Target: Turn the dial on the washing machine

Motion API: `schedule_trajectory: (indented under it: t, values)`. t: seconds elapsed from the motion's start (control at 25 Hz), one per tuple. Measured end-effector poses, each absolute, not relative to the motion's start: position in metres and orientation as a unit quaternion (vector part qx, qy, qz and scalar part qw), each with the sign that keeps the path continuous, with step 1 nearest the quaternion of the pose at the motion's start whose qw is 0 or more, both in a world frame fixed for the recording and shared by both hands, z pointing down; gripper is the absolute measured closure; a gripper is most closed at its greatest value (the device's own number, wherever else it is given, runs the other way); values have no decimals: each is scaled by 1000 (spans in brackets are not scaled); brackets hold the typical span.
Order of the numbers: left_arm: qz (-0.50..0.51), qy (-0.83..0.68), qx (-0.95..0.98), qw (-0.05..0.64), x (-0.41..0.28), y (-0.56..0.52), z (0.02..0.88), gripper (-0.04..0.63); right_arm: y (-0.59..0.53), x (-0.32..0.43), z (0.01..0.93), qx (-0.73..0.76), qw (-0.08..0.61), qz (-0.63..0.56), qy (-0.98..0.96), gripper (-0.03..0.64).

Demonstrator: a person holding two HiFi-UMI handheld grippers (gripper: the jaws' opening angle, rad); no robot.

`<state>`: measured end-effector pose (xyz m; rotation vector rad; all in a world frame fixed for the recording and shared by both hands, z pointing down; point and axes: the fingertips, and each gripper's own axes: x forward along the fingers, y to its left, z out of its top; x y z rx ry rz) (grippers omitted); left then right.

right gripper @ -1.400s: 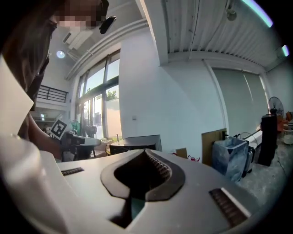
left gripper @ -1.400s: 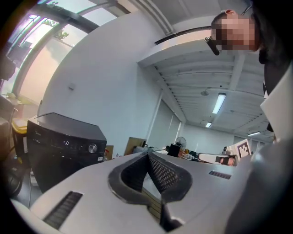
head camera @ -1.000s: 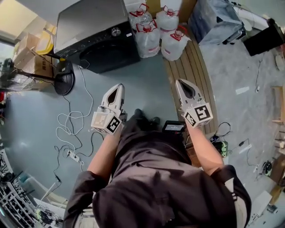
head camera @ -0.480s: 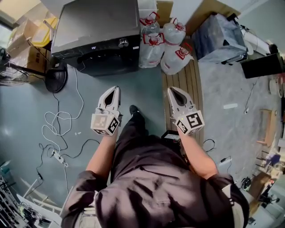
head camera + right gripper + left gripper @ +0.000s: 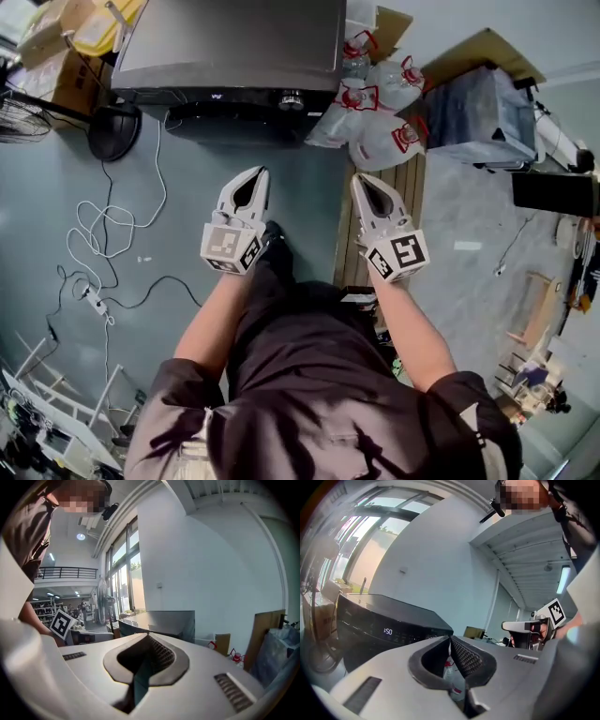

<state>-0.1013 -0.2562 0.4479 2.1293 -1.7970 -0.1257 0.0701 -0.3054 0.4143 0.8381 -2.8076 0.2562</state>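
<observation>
A person stands on a grey-blue floor [image 5: 187, 187], both bare forearms stretched forward, a gripper in each hand. The two are held side by side, noses pointing at the washing machine [image 5: 234, 47]. The left gripper [image 5: 255, 174] has its jaws pressed together at the tips with nothing between them. The right gripper [image 5: 362, 180] is likewise closed and empty. Both hang well short of the machine's front.

The dial [image 5: 292, 97] sits on the machine's dark front panel, toward its right end, roughly ahead of the gap between the grippers.

Right of the washing machine, clear water jugs [image 5: 380, 141] with red markings crowd beside wooden planks [image 5: 412, 187]. Left of it, a fan's round base [image 5: 114, 131] and a loose white cable [image 5: 94, 220] lie on the floor.
</observation>
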Motion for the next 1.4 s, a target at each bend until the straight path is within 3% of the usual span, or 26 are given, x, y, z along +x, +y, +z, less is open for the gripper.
schedule_trajectory:
  t: [0.48,0.72,0.84,1.0,1.4]
  values:
    - [-9,-679,715,165,-117,-308,510,575,-350,49,480,244,104,103,-959,597]
    - [20,-699,697,160,-105,-336,537,511,-381,39,516,185,105,112,-971,597]
    - [43,-702,693,157,-93,-348,550,445,-384,36,529,145,108,106,-978,597]
    - [72,-716,684,116,-87,-368,561,362,-388,35,546,108,104,102,-983,597]
    - [224,-731,644,-29,-97,-416,581,316,-416,33,582,86,104,94,-986,597]
